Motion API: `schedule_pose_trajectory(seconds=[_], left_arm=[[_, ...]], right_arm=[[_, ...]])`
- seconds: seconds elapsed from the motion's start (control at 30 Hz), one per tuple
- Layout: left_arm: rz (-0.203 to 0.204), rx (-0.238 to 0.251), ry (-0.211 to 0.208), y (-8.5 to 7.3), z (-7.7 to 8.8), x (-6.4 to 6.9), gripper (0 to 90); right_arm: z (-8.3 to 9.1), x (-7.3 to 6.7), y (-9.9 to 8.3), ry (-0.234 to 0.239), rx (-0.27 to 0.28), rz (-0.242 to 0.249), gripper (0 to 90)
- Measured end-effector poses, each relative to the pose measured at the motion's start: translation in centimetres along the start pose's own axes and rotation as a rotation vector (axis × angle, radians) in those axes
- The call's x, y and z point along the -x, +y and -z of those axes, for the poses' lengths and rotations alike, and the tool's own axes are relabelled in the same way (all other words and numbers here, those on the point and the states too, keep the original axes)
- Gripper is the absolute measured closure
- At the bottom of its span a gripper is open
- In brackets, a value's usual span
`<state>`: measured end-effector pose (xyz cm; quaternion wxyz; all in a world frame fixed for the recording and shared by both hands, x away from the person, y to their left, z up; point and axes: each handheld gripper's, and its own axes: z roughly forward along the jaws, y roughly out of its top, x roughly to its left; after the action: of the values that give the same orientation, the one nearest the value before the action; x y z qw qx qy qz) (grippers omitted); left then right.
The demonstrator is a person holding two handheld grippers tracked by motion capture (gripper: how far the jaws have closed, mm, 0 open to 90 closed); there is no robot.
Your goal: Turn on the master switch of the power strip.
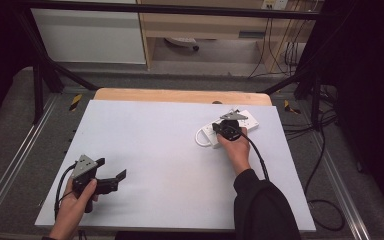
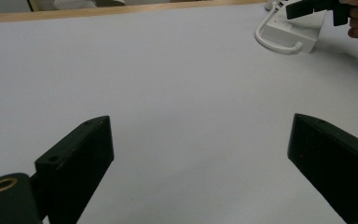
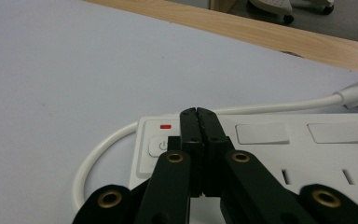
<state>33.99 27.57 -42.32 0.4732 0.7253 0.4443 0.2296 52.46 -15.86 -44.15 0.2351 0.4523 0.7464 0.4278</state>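
Note:
A white power strip (image 1: 248, 121) lies at the table's far right, its white cable (image 1: 200, 138) looped at its left end. My right gripper (image 1: 217, 128) is over that end, held by a hand. In the right gripper view, the right gripper (image 3: 198, 114) is shut with nothing between its jaws. Its tips are over the strip (image 3: 307, 158), just right of the power button (image 3: 160, 146) and a red indicator (image 3: 165, 126); whether they touch the strip is unclear. My left gripper (image 1: 112, 168) is near the front left, open and empty (image 2: 200, 123) above bare table.
A white sheet (image 1: 155, 150) covers the table, with a wooden edge (image 1: 180, 95) showing at the far side. From the left gripper view, the power strip (image 2: 291, 35) and the other gripper (image 2: 307, 8) are far off at the upper right. Black frame bars and cables surround the table.

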Motion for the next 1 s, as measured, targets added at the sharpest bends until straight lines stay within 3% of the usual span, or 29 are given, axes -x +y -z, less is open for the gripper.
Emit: schedule_pose_trajectory(seconds=[1.0], left_arm=[[-0.006, 0.001, 0.000, 0.0, 0.0, 0.1, 6.9]], right_arm=[[-0.7, -1.3, -0.2, 0.031, 0.007, 0.001, 90.0]])
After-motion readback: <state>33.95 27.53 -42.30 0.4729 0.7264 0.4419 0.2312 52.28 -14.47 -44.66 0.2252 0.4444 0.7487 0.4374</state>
